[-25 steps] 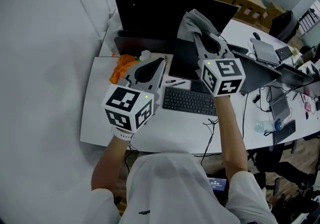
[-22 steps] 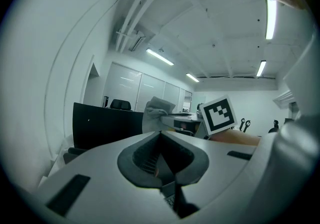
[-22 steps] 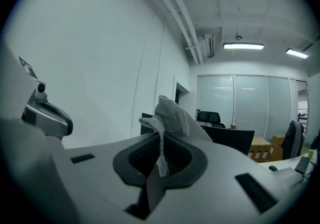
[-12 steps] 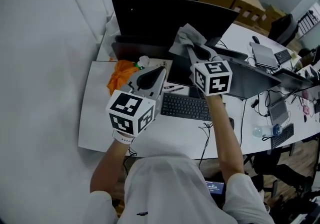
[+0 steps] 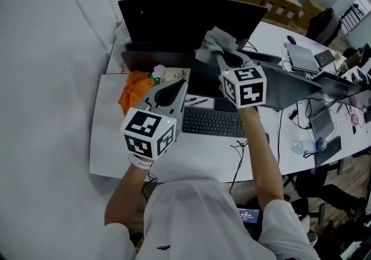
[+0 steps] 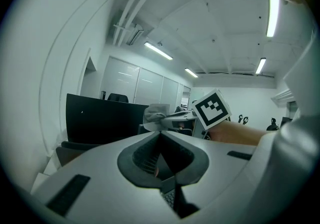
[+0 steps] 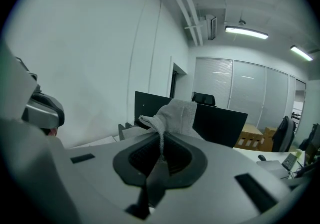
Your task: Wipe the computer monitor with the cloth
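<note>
Right now you are at the wiping step itself. Your right tool [image 5: 217,52] is clamped on the grey cloth [image 5: 215,39], a fold of it pinched between the closed jaws and the rest bunched up beyond the tips. The cloth sits in front of the lower middle part of the monitor [image 5: 185,18], close to its bottom edge. Whether the cloth presses on the screen or hangs just off it, I cannot tell from these views.

Your left tool [image 5: 184,83] has its jaws together with nothing between them. It hovers above the surface [image 5: 113,140], just left of the keyboard [image 5: 211,121] and well short of the screen.

My judgement is that the next move calls for bringing the bunched end flat against the glass, then sweeping it sideways with light, even pressure so the panel does not rock.

The monitor's long axis runs left to right across the surface, and its dark screen faces you. The cloth points away from you, up and forward from the jaws toward the screen; crumpled as it is, it has no clear long axis.
</note>
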Tool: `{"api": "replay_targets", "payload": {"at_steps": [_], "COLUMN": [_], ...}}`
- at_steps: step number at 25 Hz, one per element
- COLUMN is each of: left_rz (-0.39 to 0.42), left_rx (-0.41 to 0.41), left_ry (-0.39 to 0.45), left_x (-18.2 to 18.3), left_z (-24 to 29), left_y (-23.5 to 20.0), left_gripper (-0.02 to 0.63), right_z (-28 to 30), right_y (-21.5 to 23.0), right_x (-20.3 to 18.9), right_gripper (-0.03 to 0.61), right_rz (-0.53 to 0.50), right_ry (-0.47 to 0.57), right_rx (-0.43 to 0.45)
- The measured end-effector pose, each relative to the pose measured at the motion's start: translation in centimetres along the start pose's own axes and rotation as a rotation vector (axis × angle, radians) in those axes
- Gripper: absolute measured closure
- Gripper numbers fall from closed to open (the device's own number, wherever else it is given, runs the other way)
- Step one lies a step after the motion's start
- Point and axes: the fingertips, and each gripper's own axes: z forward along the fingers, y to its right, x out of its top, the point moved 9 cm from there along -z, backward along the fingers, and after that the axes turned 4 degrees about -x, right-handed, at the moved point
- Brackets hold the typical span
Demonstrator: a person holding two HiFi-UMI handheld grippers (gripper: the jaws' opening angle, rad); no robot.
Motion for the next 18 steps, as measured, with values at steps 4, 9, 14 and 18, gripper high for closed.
{"api": "replay_targets", "payload": {"at_steps": [4, 9, 14, 18], "left_rz": [0.009, 0.026, 0.044, 0.060], "left_rx": [-0.006, -0.011, -0.034, -0.041], "left_ry": [0.000, 0.001, 0.001, 0.005], "left_x": [0.0, 0.3, 0.0, -0.2], "left_z": [0.6, 1.3, 2.8, 3.5], "left_y": [1.0, 2.6, 4.7, 6.5], "left_gripper": [0.594, 0.595, 0.595, 0.595], "right_z": [-1.1, -3.2, -5.0, -6.5], "right_y": [1.6, 4.3, 6.7, 8.3], "right_x": [-0.7, -1.7, -2.9, -3.8], "right_gripper": [0.557, 0.557, 0.557, 0.558], "right_rz": [-0.013, -0.017, -0.062, -0.076], "right_ry": [-0.017, -0.037, -0.061, -0.068], "right_rx": [-0.033, -0.077, -0.117, -0.130]}}
